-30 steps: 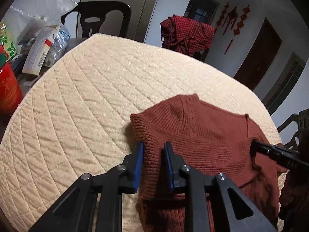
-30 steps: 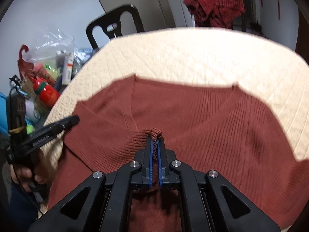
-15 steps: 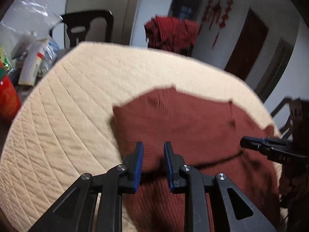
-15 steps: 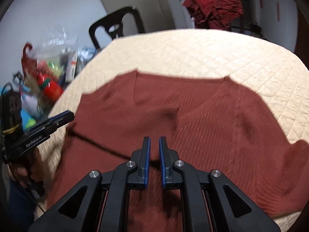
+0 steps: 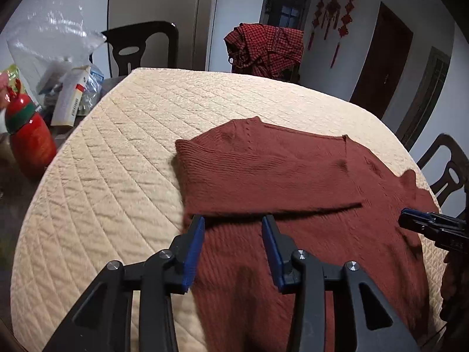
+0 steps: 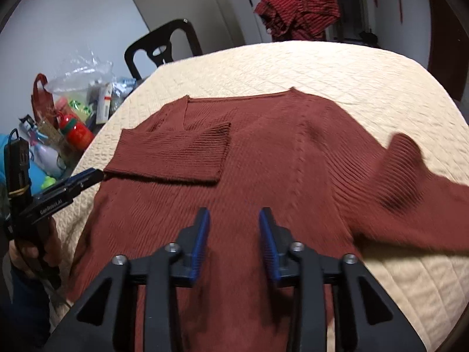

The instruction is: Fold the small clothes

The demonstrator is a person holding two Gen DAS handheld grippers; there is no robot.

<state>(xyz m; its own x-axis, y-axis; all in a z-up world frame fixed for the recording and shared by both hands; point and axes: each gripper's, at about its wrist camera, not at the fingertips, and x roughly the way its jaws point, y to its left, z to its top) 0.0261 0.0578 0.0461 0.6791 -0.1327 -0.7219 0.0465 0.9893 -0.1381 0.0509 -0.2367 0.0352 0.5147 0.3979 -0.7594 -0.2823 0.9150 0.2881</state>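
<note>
Since one second ago, right gripper [image 6: 233, 224] has released the sleeve cuff; left gripper [image 5: 233, 231] has spread wider. Both now stand apart, empty, above the rust-red ribbed knit sweater [image 6: 263, 152], lying on the cream quilted table cover [image 5: 117, 161], one sleeve folded across its chest.

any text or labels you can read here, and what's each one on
"GenRobot.AI": white print on the side of the left gripper, seen in the right wrist view; small, so the spelling is my best reading.
White box with a red stripe and a barcode: print too small to read.
Red bottle: no readable label.
Right gripper side print: cut off and blurred, unreadable.
</note>
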